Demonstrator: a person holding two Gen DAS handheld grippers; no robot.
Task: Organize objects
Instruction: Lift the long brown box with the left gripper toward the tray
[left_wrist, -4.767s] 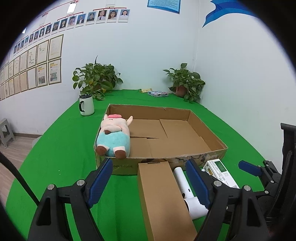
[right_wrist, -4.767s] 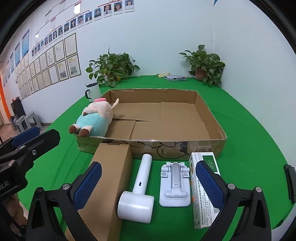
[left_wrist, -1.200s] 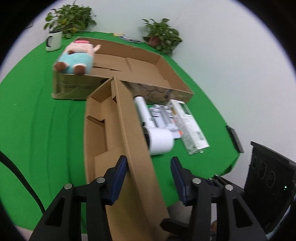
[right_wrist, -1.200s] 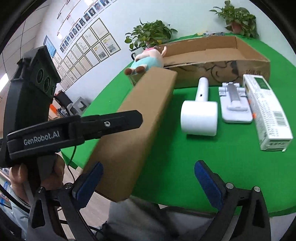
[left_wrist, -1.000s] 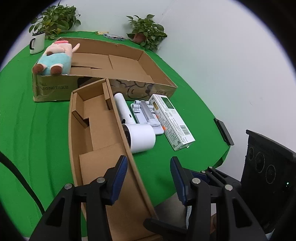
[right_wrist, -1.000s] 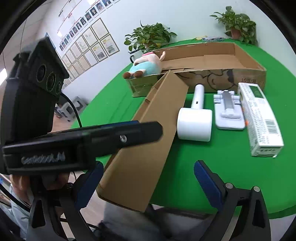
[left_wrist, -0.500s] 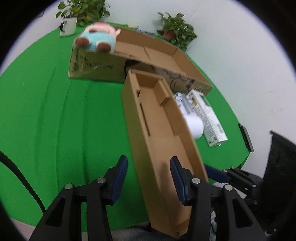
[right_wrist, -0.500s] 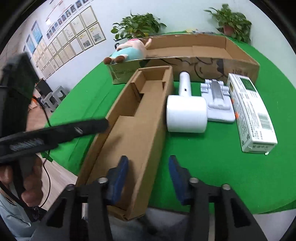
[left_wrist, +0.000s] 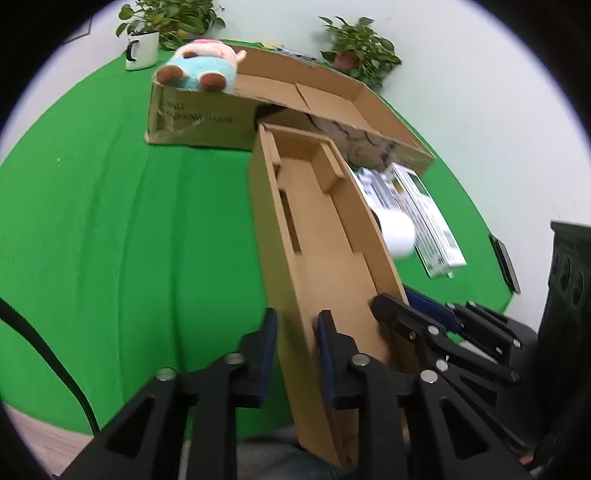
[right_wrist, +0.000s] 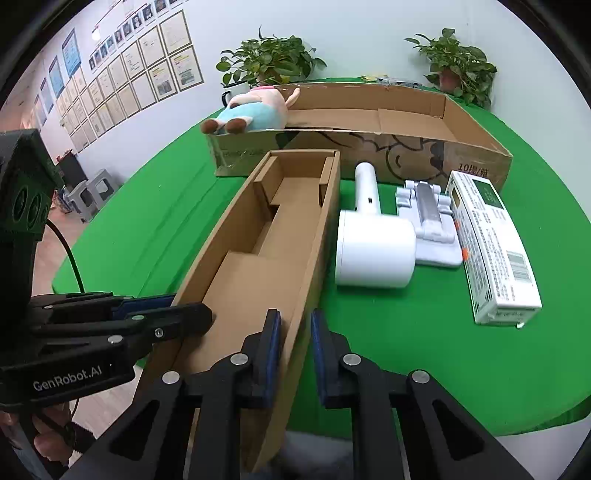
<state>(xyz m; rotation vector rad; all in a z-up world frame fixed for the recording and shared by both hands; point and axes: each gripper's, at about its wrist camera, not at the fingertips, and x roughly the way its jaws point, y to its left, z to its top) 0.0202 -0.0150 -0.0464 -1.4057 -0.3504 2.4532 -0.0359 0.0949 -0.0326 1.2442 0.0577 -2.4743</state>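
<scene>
Long open carton (right_wrist: 269, 236) lies lengthwise near the front edge of the green table (right_wrist: 424, 350), its near end overhanging that edge. Left gripper (left_wrist: 293, 332) has just been closing and now pinches the carton's left wall. Right gripper (right_wrist: 293, 334) has likewise closed, clamped on the right wall. White handheld device (right_wrist: 373, 247) lies just beside the carton, toward the table's right edge.

White walls (right_wrist: 369, 33), framed certificates (right_wrist: 147, 70)
</scene>
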